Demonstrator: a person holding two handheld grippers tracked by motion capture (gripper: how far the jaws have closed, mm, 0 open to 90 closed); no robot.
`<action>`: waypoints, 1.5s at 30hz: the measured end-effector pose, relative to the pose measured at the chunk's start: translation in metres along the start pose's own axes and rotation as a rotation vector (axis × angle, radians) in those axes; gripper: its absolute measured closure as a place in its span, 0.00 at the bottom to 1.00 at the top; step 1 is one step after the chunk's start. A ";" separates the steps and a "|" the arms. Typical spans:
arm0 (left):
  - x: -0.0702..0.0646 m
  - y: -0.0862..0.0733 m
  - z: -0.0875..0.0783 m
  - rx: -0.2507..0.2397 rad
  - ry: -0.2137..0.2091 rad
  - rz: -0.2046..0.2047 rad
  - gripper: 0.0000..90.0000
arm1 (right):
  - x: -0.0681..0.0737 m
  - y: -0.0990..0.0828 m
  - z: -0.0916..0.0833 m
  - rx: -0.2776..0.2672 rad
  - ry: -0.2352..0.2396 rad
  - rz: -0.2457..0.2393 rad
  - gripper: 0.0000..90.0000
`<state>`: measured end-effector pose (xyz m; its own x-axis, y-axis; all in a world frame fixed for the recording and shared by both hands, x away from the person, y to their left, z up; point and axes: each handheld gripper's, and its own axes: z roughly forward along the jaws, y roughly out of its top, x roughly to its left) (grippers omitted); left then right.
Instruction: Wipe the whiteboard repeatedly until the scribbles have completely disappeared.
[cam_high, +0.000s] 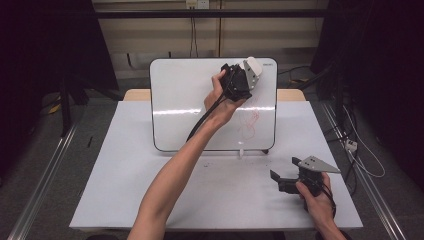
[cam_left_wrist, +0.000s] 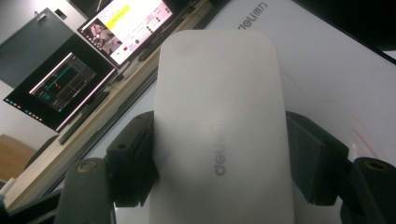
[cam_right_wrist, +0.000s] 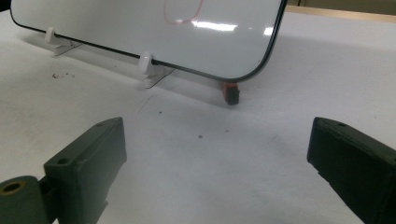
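A white whiteboard (cam_high: 185, 100) stands tilted on small white feet (cam_right_wrist: 146, 65) at the back of the table, with red scribbles (cam_high: 249, 125) on its right half. My left gripper (cam_high: 246, 75) is raised against the board's upper right part and is shut on a white eraser (cam_left_wrist: 219, 126), whose end (cam_high: 254, 64) sticks out above the jaws. My right gripper (cam_high: 278, 179) rests low near the table's front right, held by a hand, open with nothing between its jaws (cam_right_wrist: 219, 172). It faces the board's lower right corner (cam_right_wrist: 243, 74).
The white table top (cam_high: 115, 190) lies under both grippers. A small red and black object (cam_right_wrist: 230, 92) sits under the board's lower right corner. Monitors (cam_left_wrist: 60, 84) show beyond the board in the left gripper view. Dark specks (cam_right_wrist: 60, 74) dot the table.
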<state>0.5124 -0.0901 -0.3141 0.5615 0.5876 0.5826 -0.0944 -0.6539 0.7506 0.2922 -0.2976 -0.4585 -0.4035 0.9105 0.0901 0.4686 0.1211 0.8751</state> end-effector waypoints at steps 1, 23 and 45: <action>-0.002 0.001 0.000 0.002 0.005 -0.004 0.35 | 0.000 0.000 0.000 0.002 0.000 -0.002 0.05; -0.058 -0.010 -0.006 0.024 -0.046 0.087 0.35 | 0.002 0.001 0.002 0.000 0.011 -0.009 0.05; 0.008 0.012 0.005 0.029 0.018 0.006 0.35 | 0.000 0.000 0.000 -0.002 0.011 0.003 0.05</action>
<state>0.5196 -0.0961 -0.3020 0.5459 0.5918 0.5931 -0.0741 -0.6710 0.7377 0.2921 -0.2981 -0.4585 -0.4109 0.9063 0.0985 0.4687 0.1174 0.8755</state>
